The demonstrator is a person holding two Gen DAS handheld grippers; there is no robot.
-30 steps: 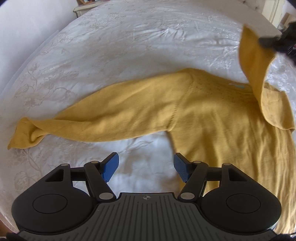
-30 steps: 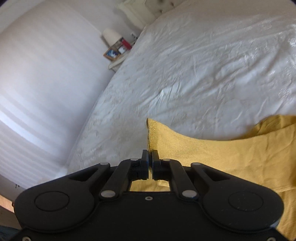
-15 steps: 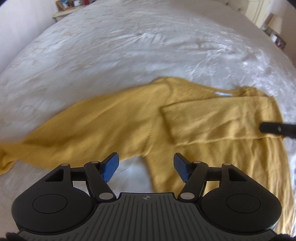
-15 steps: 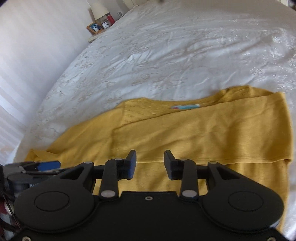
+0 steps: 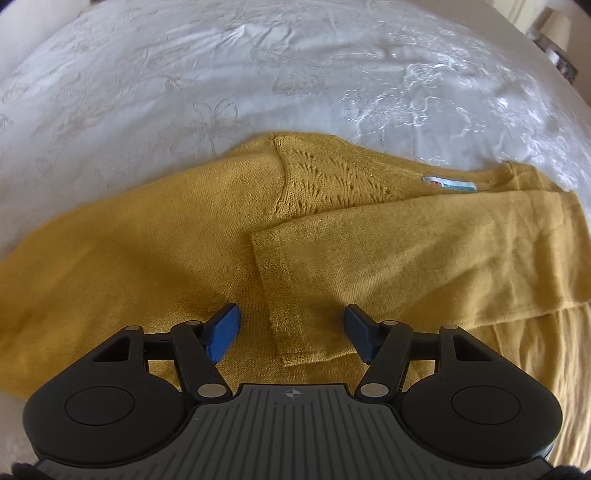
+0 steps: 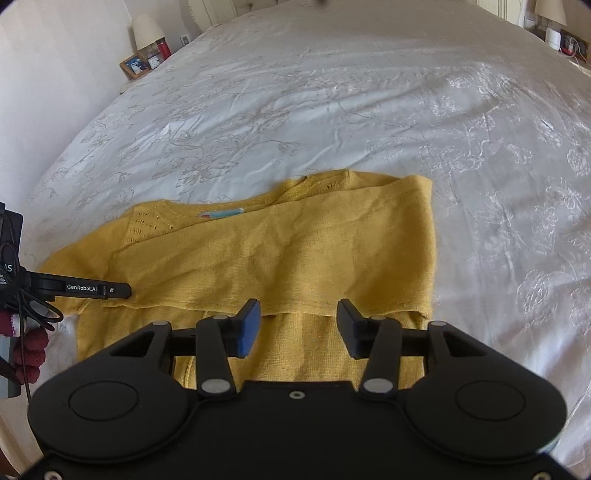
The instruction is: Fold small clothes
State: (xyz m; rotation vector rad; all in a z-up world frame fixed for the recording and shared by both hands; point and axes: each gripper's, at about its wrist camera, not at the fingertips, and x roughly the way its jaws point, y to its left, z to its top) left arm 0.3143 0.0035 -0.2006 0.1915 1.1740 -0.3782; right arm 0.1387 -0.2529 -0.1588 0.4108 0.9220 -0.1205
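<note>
While the sweater (image 5: 155,251) lies flat on the bed (image 5: 258,62), we hold both grippers low over it with nothing pinched. We take the label (image 5: 448,183) at the neck as our landmark. Just below the label, one sleeve (image 5: 424,258) is folded across the body, its cuff (image 5: 291,332) ending down and to the left of the label. The other sleeve runs out flat, far to the left of the label, toward the edge of the left wrist view.

Our left gripper (image 5: 291,334) hovers over that cuff, below and left of the label. Its jaws are closing, yet the blue pads (image 5: 221,334) stand apart on either side of the cuff edge and press on nothing that we can see.

Our right gripper (image 6: 298,328) sits below and right of the label (image 6: 221,213) as its own camera shows it, over the lower edge of the folded sleeve. Its jaws are opening, with cloth beneath the gap but none gripped.

At the left rim of the right wrist view, well left of the label, we see one black finger of the left gripper lying over the sweater, with a dark red glove (image 6: 31,350) behind it. A lamp (image 6: 147,31) and a photo frame (image 6: 135,65) stand far beyond the label, past the bed.
</note>
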